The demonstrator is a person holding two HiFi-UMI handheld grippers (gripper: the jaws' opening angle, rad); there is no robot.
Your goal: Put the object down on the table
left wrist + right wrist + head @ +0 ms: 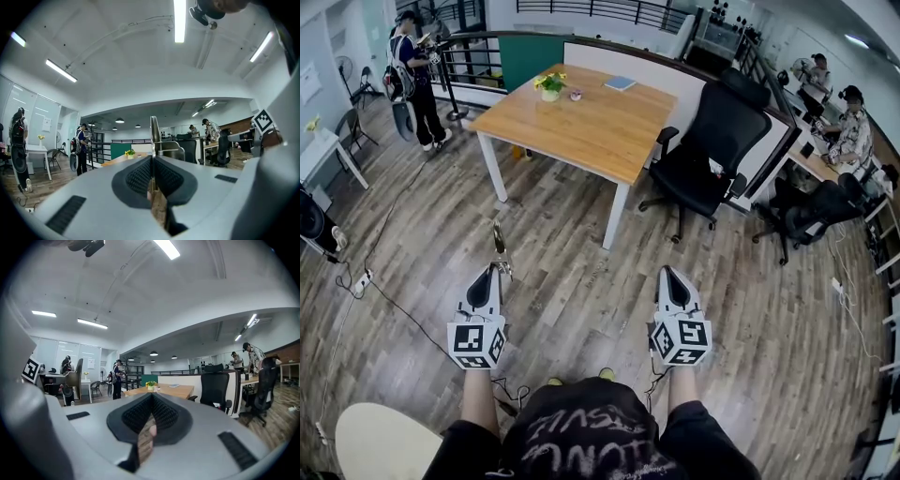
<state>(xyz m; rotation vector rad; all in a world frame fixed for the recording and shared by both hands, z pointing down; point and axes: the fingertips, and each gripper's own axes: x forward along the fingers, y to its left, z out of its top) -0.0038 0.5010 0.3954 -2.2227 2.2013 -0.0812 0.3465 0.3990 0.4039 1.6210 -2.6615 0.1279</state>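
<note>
Above the floor [581, 281], slim metal tool [499, 246] clamped in left gripper [493, 270] fingers, tip forward toward table [591, 131]; right gripper [668, 272] fingers together.

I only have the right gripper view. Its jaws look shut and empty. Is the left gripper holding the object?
Observer: Yes. The left gripper is shut on a thin metal tool that stands up out of the jaws.
Operator: Over the table yet?
Observer: No. The head view shows it over floorboards, with the wooden table well ahead.
Operator: Anything near the path?
Observer: A cable lies on the floor to that gripper's left, not straight ahead.
</note>
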